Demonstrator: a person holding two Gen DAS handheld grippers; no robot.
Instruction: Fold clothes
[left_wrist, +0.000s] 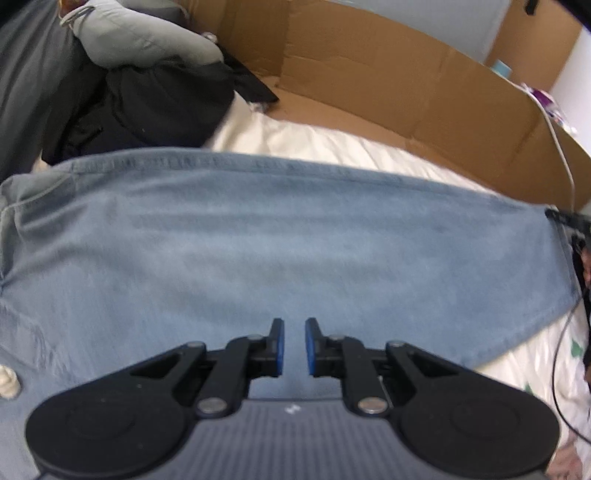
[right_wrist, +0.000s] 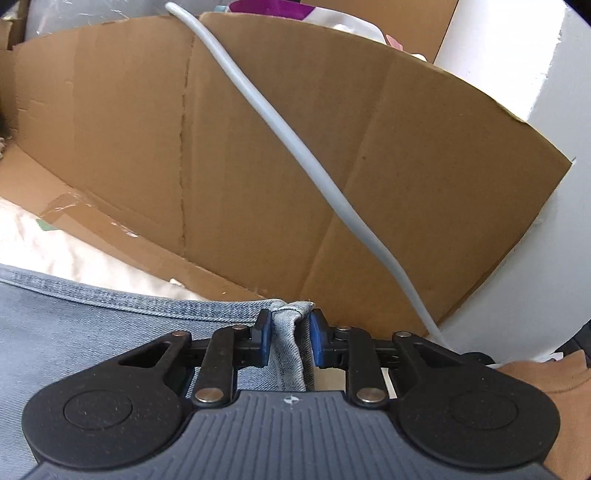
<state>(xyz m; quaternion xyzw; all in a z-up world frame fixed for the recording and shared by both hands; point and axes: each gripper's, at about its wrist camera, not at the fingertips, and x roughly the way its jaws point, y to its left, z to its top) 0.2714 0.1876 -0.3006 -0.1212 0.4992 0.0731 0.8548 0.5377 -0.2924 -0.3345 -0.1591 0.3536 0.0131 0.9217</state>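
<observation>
We see the right gripper clenched on a bunched edge of the jeans, while the left gripper hovers slightly parted above the denim, grasping nothing.

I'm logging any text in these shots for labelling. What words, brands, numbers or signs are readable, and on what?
None can be read.
left gripper: a small white mark on its grey body, too blurred to read.
right gripper: a small round crosshair sign on its body, no letters.
cardboard and jeans: no print visible.
</observation>
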